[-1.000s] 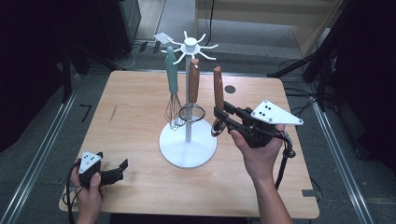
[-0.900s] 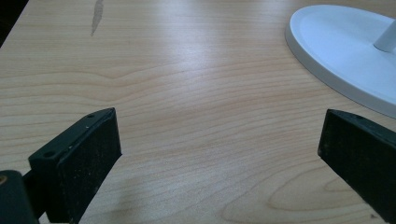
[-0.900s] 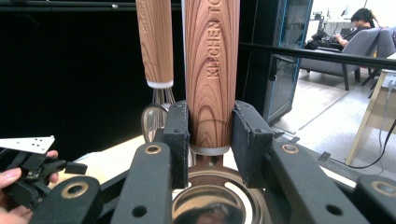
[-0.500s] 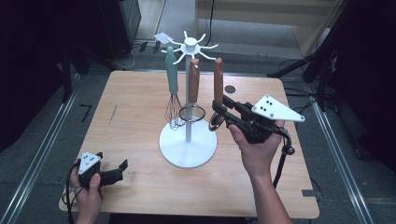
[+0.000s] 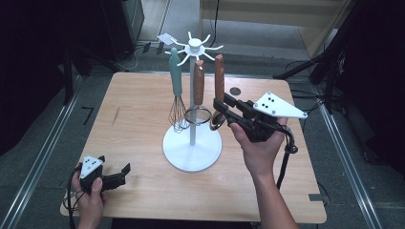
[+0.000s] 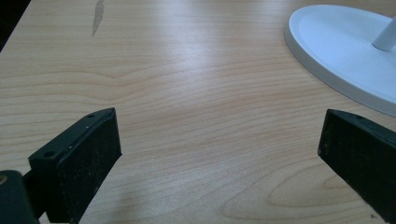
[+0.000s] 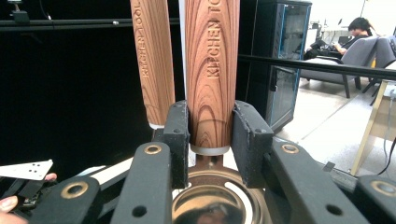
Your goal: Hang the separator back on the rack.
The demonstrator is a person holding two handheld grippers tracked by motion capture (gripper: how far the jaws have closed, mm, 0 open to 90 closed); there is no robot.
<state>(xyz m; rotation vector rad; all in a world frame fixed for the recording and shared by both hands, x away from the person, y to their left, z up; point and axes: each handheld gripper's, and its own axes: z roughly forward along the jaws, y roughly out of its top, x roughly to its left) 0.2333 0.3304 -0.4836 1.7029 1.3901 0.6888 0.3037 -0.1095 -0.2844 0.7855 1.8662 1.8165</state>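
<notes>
The wooden-handled utensil stands upright just right of the white stand's pole, its handle top up near the hooks of the stand's spoked crown, above the wooden table. The right gripper grips it low on the handle. The right gripper view shows this close: both black pads press the sides of the wooden handle right above its pale collar, the words stamped in the wood can be read, and a shiny metal bowl sits below the jaws; whether it is a ladle or a spoon I cannot tell. A second wooden handle hangs just beside it. From above, that second handle carries a round wire strainer, and a teal-handled whisk hangs left of it.

The right hand is raised over the table's right half, palm wrapped under the gripper, which points level toward the stand.

The left gripper lies low at the table's near left corner, held in the left hand. Its own view shows the jaws spread wide over bare wood, with the stand's round base off ahead
</notes>
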